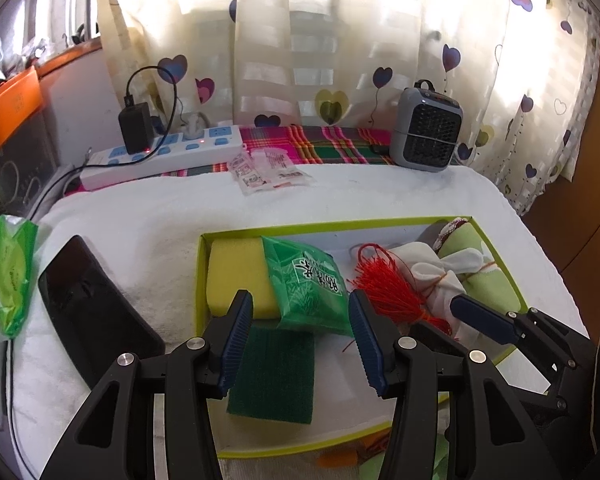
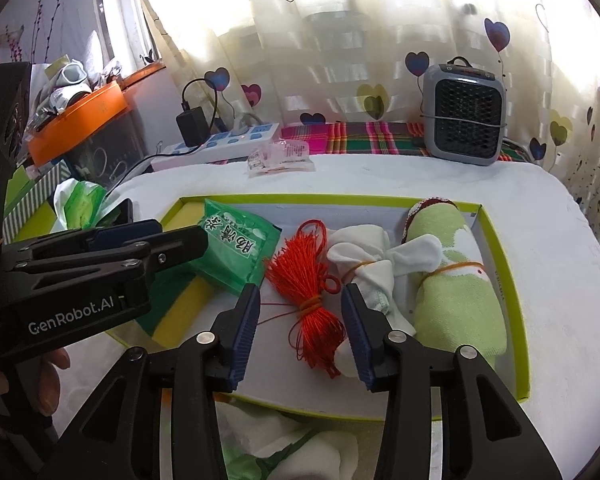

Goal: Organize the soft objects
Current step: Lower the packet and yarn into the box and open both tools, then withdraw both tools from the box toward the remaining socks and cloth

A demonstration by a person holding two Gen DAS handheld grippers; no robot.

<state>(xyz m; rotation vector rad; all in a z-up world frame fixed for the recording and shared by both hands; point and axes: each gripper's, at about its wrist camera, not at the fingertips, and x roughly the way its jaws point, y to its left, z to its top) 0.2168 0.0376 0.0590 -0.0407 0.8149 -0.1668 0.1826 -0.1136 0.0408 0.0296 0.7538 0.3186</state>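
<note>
Right hand-held gripper point(image 2: 302, 330) open, jaws parted; red tassel point(image 2: 310, 296) lies between them, lower centre, inside the green-rimmed tray point(image 2: 512, 280). Left hand-held gripper point(image 1: 300, 340) open above green packet point(image 1: 308, 284), untouched.

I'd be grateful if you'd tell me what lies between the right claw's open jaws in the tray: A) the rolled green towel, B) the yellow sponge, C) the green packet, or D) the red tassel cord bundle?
D: in the right wrist view the red tassel cord bundle lies in the gap between the right claw pads, which stand clear of it, inside the green-rimmed tray.
</note>
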